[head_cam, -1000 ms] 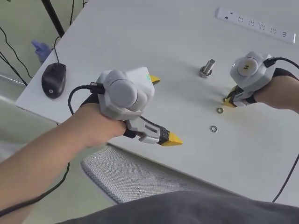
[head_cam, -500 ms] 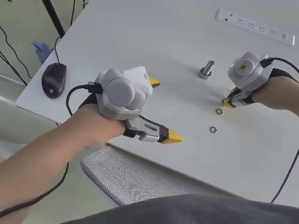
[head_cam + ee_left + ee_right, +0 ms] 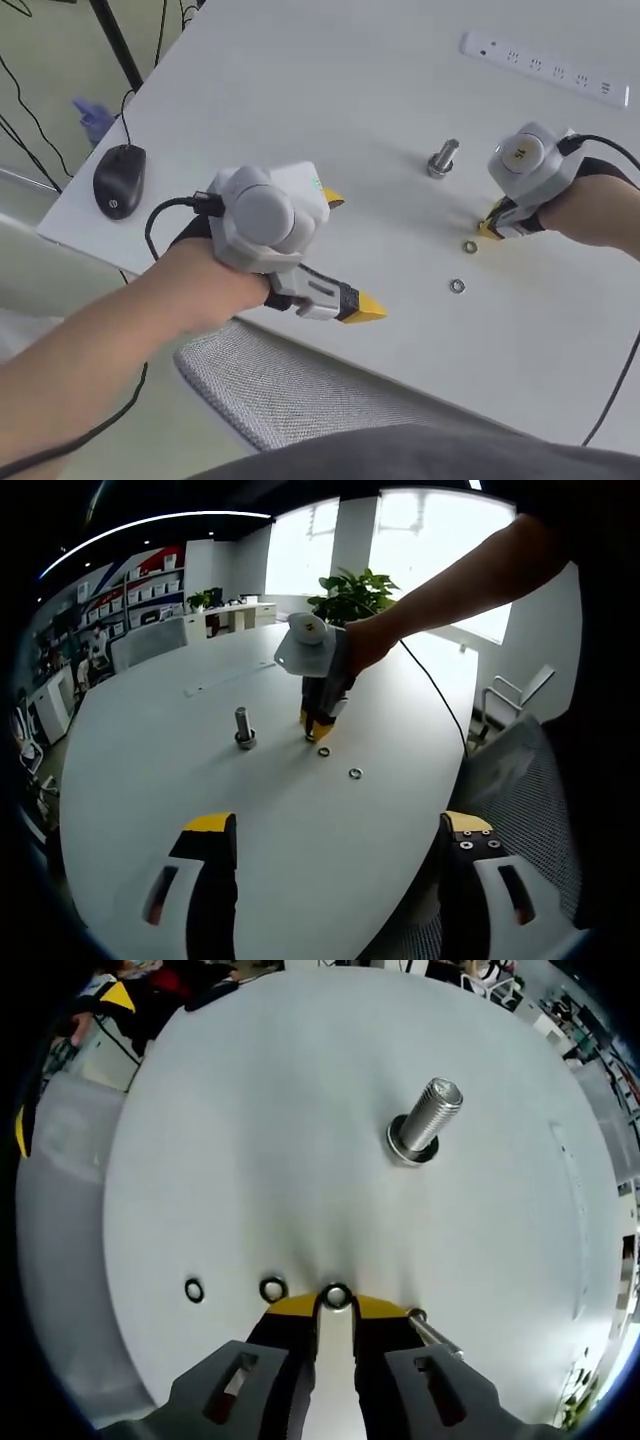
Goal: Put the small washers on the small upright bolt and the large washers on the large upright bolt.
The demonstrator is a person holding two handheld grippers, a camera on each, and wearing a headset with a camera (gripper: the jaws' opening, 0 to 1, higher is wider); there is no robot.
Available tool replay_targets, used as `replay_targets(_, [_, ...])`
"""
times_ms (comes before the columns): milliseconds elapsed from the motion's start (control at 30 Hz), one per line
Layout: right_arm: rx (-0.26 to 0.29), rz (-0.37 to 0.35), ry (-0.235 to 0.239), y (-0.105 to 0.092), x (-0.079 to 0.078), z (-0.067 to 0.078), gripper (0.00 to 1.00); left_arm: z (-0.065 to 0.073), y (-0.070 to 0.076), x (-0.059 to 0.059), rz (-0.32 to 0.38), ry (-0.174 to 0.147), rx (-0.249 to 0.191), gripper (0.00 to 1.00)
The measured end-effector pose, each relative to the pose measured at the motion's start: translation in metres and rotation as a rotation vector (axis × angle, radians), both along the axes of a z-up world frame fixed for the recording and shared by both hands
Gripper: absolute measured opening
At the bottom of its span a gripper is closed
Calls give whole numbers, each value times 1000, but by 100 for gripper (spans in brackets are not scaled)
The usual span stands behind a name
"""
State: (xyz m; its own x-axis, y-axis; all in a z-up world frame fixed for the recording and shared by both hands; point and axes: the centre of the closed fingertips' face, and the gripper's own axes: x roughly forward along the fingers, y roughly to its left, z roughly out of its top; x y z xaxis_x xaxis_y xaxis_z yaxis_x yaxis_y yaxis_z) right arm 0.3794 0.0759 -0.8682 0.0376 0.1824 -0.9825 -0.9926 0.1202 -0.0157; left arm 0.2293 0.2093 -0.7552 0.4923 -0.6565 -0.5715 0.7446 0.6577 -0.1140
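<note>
The right gripper [image 3: 337,1310] had its jaws drawn narrow, with a washer [image 3: 337,1296] flat on the bench right at their tips; whether pinched, I couldn't tell. The large bolt [image 3: 425,1120] stood ahead, slightly right. The left gripper [image 3: 337,825], jaws wide, was farther off.

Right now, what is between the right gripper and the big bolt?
Only bare table, from the right gripper to the big bolt, in the right gripper view.

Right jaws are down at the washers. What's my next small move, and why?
Probably squeeze the right gripper shut on the washer at its tips, then lift a little. The jaws stand narrow on either side of that washer, low at the table, but a firm pinch can't be confirmed.
</note>
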Motion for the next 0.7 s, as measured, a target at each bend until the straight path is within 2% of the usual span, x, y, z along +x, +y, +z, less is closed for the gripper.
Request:
replay_targets(200, [7,-6,9,-5,-5,10,13,1,-2,2,-7,-1,7,81])
replay_targets(467, [10,-46,-2,-26,2,31,13,5,-7,7,-15,-18,-13,82])
replay_targets(700, [6,-92,-23,-45,12,43,13,5,-7,10,-22,-22,-2,82])
